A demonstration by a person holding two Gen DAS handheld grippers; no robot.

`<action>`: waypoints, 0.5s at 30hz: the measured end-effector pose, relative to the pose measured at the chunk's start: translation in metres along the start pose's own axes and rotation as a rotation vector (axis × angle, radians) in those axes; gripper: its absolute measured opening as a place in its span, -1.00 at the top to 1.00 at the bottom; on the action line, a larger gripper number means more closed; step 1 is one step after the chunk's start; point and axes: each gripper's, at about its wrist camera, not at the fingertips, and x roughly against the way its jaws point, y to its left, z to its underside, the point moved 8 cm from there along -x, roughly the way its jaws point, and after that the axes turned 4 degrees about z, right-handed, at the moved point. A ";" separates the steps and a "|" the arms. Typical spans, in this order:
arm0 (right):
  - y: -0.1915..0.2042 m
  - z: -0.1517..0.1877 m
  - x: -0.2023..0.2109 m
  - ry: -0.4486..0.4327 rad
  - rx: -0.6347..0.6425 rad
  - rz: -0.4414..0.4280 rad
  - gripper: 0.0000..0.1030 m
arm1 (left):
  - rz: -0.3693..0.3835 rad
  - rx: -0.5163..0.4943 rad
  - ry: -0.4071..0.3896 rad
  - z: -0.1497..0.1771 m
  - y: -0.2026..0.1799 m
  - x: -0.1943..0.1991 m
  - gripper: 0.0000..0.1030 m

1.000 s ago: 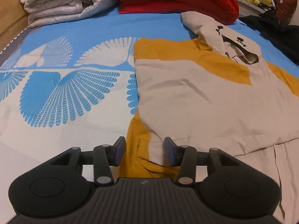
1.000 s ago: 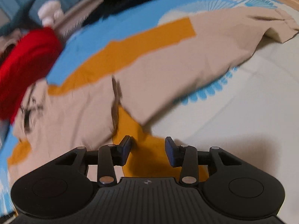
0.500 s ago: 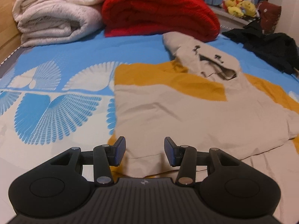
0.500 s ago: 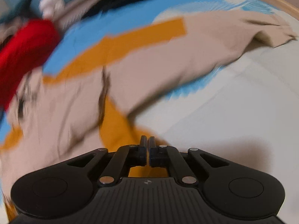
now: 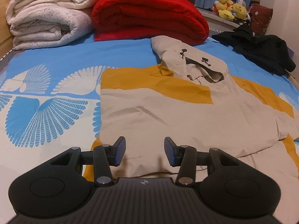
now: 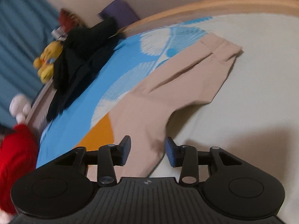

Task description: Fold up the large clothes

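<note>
A beige and mustard hooded jacket (image 5: 168, 115) lies spread flat on the bed (image 5: 56, 63), over a blue and white bedsheet printed with fan-shaped feathers. Its hood (image 5: 188, 61) points away toward the folded red blanket (image 5: 149, 16) at the far end, and its left side has been folded inward, leaving a straight beige edge running from the mustard shoulder band down toward the camera.

The left gripper (image 5: 143, 152) hangs low over the near part of the jacket with its jaws spread wide and nothing between them. The beige cloth fills the gap and runs under both blue pads, while a mustard corner of the hem shows just outside the left jaw. Whether the pads touch the cloth cannot be told from this angle.

The right gripper (image 6: 147, 150) also has its jaws apart and empty. In its blurred, tilted view the jacket's beige sleeve (image 6: 179, 85) stretches away from the jaws across the sheet, its cuff (image 6: 226, 51) lying flat at the far end near the wooden bed frame (image 6: 224, 1). The near end of the sleeve passes between the jaws, nearer the left one, and a mustard patch lies just beyond that jaw.

A folded white quilt (image 5: 48, 18) sits beside the red blanket. A heap of black clothing (image 5: 261, 50) lies at the right edge of the bed, with yellow plush toys (image 5: 231, 9) on a ledge behind it.
</note>
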 end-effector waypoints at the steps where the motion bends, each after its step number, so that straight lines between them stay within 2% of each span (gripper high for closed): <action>1: -0.004 -0.005 -0.008 0.003 -0.026 0.004 0.13 | -0.001 -0.003 0.000 0.000 0.000 0.000 0.02; 5: -0.015 -0.018 -0.038 0.018 -0.137 -0.003 0.13 | 0.000 -0.002 0.003 0.001 0.002 -0.001 0.02; 7: -0.021 -0.024 -0.057 0.024 -0.181 0.057 0.14 | 0.003 0.001 0.001 -0.001 0.002 0.000 0.02; 9: -0.021 -0.030 -0.068 0.016 -0.198 0.092 0.36 | 0.009 0.007 -0.008 -0.004 0.003 0.002 0.02; 11: -0.015 -0.039 -0.068 -0.034 -0.176 0.152 0.92 | 0.010 0.020 -0.017 -0.008 0.007 0.005 0.02; 13: 0.001 -0.046 -0.061 -0.085 -0.122 0.193 0.97 | 0.011 0.035 -0.026 -0.012 0.011 0.009 0.02; 15: 0.034 -0.054 -0.043 -0.166 -0.014 0.226 0.98 | 0.008 0.055 -0.035 -0.016 0.019 0.014 0.02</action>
